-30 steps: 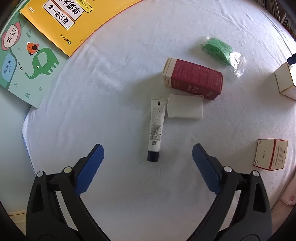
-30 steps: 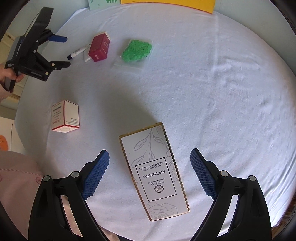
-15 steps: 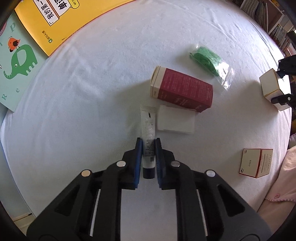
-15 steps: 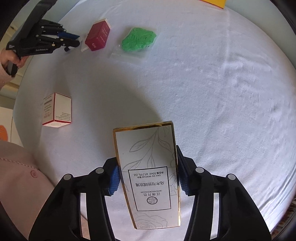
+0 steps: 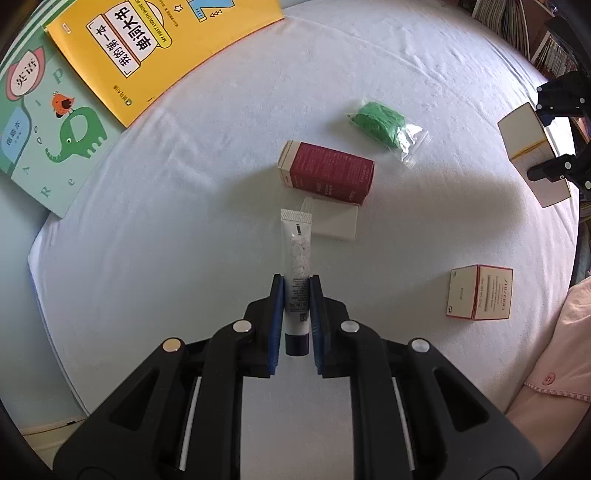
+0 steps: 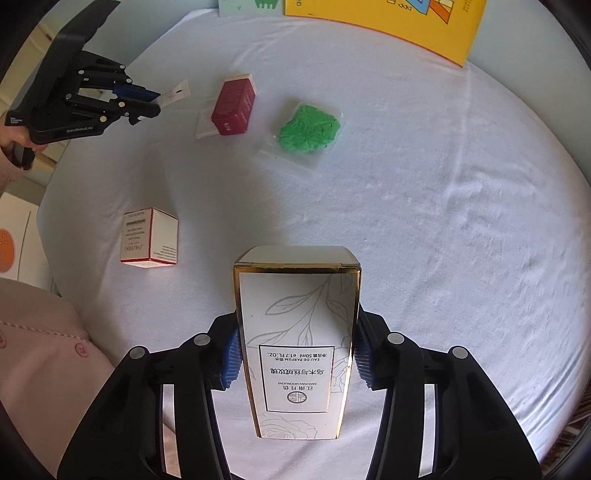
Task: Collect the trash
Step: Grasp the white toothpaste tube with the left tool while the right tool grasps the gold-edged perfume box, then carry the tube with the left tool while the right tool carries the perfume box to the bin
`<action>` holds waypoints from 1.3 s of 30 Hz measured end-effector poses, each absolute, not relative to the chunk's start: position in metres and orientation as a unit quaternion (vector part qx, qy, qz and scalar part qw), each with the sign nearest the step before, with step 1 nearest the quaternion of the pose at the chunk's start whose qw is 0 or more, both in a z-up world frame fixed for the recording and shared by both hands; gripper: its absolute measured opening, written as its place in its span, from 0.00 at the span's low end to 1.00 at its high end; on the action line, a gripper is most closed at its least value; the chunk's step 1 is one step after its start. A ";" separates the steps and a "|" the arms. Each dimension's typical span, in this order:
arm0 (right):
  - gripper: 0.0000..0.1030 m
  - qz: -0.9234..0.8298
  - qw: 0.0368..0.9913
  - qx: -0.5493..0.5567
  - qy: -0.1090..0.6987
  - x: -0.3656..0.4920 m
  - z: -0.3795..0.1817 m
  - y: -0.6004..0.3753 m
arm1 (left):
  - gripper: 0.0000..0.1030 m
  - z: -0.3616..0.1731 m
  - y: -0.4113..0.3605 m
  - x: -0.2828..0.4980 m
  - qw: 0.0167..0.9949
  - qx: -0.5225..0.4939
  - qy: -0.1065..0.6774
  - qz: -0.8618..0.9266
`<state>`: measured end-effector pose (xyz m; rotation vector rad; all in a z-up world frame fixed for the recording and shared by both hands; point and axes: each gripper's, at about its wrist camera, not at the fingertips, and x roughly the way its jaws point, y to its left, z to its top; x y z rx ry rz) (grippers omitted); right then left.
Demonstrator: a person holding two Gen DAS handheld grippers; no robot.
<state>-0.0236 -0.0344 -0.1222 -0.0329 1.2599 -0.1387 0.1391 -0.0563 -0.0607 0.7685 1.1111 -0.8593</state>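
My left gripper is shut on a white tube with a dark cap, held lifted above the white sheet. In the right wrist view the left gripper holds the tube at the far left. My right gripper grips a white gold-edged perfume box, its blue pads pressing both sides while the jaws keep closing. On the sheet lie a dark red box, a flat white packet, a bagged green cloth and a small white-and-red box.
A yellow book and a pale green elephant book lie at the sheet's far left edge. A person's pink sleeve is close on the left. Bookshelves stand beyond the far right corner.
Both grippers went from wide open to closed, the left on the tube and the right on the perfume box. Both have since risen with their loads off the sheet.
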 end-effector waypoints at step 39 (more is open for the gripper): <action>0.48 0.290 0.746 -0.265 0.538 0.068 -0.124 0.243 | 0.12 -0.050 0.209 -0.029 0.787 0.155 0.590 -0.094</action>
